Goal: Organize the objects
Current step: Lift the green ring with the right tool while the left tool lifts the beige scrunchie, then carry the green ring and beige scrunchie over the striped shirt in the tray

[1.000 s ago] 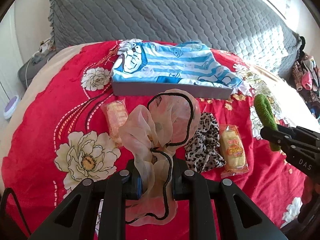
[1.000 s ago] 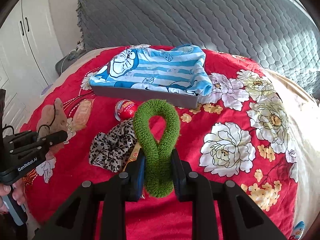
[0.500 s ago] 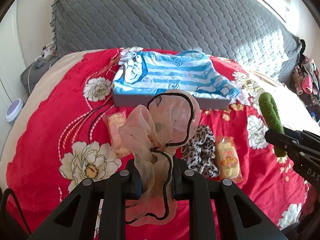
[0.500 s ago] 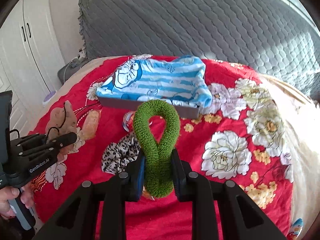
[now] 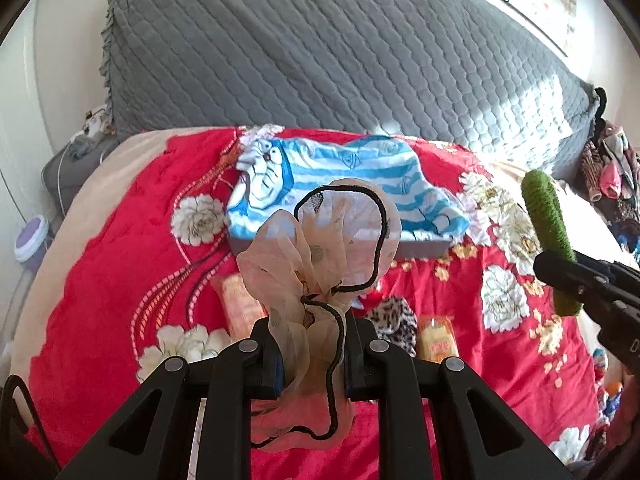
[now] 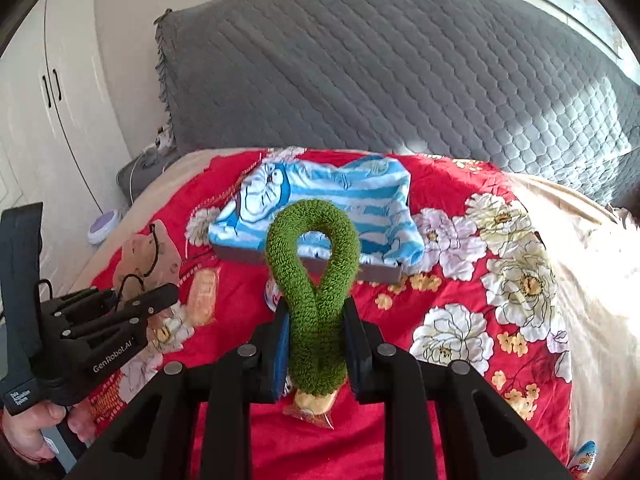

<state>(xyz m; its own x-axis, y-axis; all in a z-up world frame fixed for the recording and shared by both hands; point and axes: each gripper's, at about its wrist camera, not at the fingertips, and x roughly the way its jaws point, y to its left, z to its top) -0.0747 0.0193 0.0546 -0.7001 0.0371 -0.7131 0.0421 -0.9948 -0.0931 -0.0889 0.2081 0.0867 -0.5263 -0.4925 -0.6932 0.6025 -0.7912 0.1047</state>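
Note:
My left gripper (image 5: 314,354) is shut on a sheer beige scrunchie (image 5: 320,240) with black trim, held above the red floral bedspread (image 5: 120,280). My right gripper (image 6: 316,350) is shut on a fuzzy green scrunchie (image 6: 314,280), whose loop stands upright. Each gripper shows in the other's view: the right gripper (image 5: 560,272) with the green scrunchie (image 5: 546,220), the left gripper (image 6: 160,296) with the beige scrunchie (image 6: 144,256). Beyond both lies a grey tray (image 6: 376,272) draped with a blue striped cartoon cloth (image 5: 352,176). A leopard scrunchie (image 5: 394,320) and wrapped snacks (image 5: 436,344) lie on the bedspread below.
A grey quilted headboard (image 5: 320,60) rises behind the bed. Another wrapped snack (image 5: 240,308) lies left of the beige scrunchie. A snack pack (image 6: 312,404) lies under the right gripper. White wardrobe doors (image 6: 52,120) stand at the left; a clothes pile (image 5: 608,168) sits at the right.
Both grippers have risen with their scrunchies still clamped. The bedspread, tray and snacks look farther below and lower in both views.

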